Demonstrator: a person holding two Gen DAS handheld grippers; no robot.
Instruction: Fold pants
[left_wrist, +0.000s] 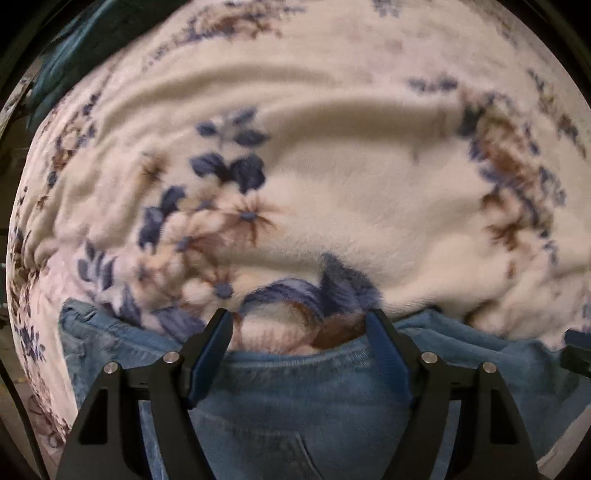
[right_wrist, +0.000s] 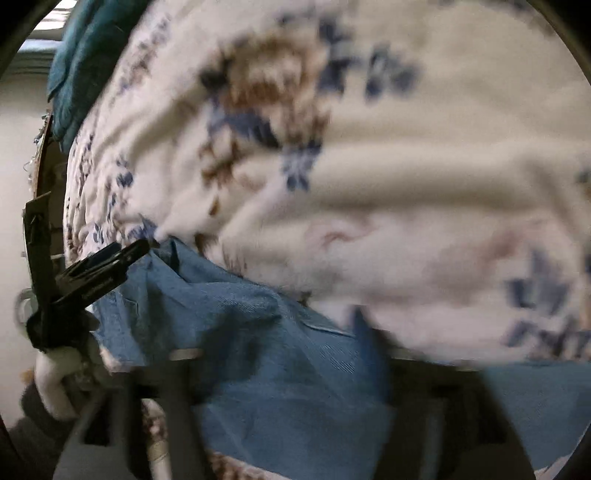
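Observation:
Blue denim pants (left_wrist: 306, 398) lie on a white floral blanket (left_wrist: 332, 177). In the left wrist view my left gripper (left_wrist: 300, 325) is open, its two fingers spread wide over the pants' waistband edge, one on each side of a back pocket area. In the right wrist view the pants (right_wrist: 266, 354) fill the lower middle and are blurred. My right gripper (right_wrist: 280, 354) is smeared by motion and denim covers the space between its fingers; I cannot tell whether it is shut. The left gripper also shows in the right wrist view (right_wrist: 110, 266) at the left, over the pants' far edge.
The floral blanket (right_wrist: 406, 166) covers the whole bed. A teal cloth (right_wrist: 92, 55) lies at its far left corner, also seen in the left wrist view (left_wrist: 74, 62). The bed's edge and a pale wall (right_wrist: 22, 147) are at the left.

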